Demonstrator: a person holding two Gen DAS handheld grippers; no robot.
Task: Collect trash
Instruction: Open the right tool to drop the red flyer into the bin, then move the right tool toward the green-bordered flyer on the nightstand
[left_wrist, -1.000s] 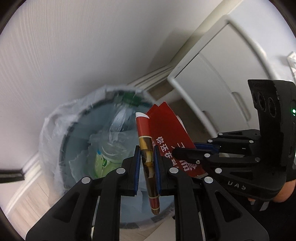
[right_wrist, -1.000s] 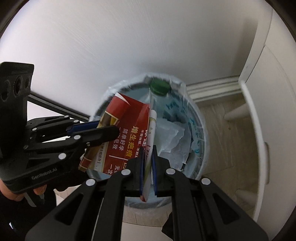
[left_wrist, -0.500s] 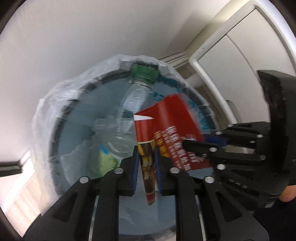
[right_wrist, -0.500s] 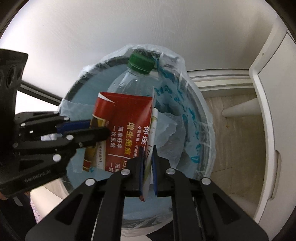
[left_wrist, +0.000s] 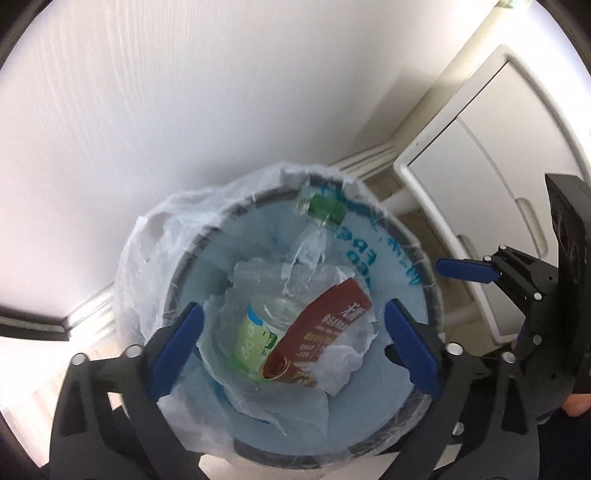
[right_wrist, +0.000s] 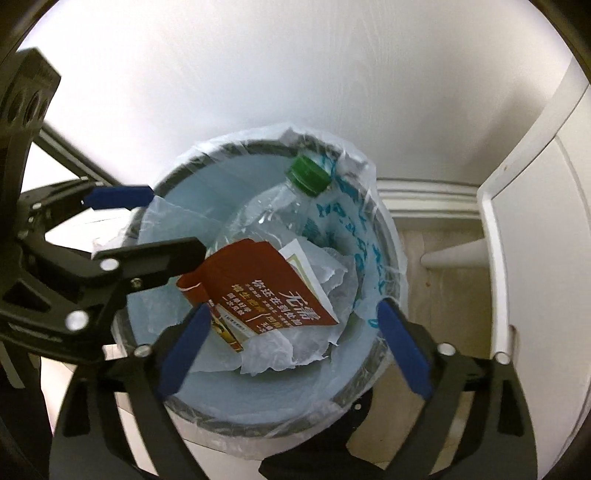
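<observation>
Hovering over trash bin (left_wrist: 424, 258) (right_wrist: 391, 236), both grippers w/ jaws spread wide, holding nothing. Left gripper (left_wrist: 295, 347) above near rim, blue pads (left_wrist: 177, 350) either side of bin opening; seen also in right wrist view at left (right_wrist: 144, 221), likewise open, 1 finger reaching over bin's left edge. Right gripper (right_wrist: 291, 347) above near rim too, blue pads (right_wrist: 402, 350) apart; seen from left wrist view at far right (left_wrist: 469, 273), just beside bin's right rim.

Red leaflet (left_wrist: 321, 328) (right_wrist: 258, 288) lying loose inside bin, free of both grippers, printed w/ white & yellow Chinese text, 1 end curled. Resting on crumpled white paper/plastic (left_wrist: 340, 358) (right_wrist: 295, 343) & against clear plastic bottle (left_wrist: 295, 266) (right_wrist: 266, 210). Bottle tilted, green cap (left_wrist: 325, 210) (right_wrist: 310, 179) up at far rim, green-&-white label (left_wrist: 255, 339) low in bin, left of leaflet. White-&-green sheet (right_wrist: 306, 266) peeking out from under leaflet's right edge, right wrist view only.

Bin round, dark rim, lined w/ pale translucent bag (left_wrist: 155, 266) (right_wrist: 362, 162) w/ blue print, bag folded over rim & bunched at left & far sides.

Behind bin: white wall (left_wrist: 184, 110) (right_wrist: 258, 74), baseboard (left_wrist: 365, 162) (right_wrist: 424, 195). Right of bin: white cabinet (left_wrist: 491, 155) (right_wrist: 543, 240) on a leg (right_wrist: 454, 254), pale wood floor (right_wrist: 439, 295) beneath. Bit of a hand (left_wrist: 576, 404) at lower right behind right gripper's body.
</observation>
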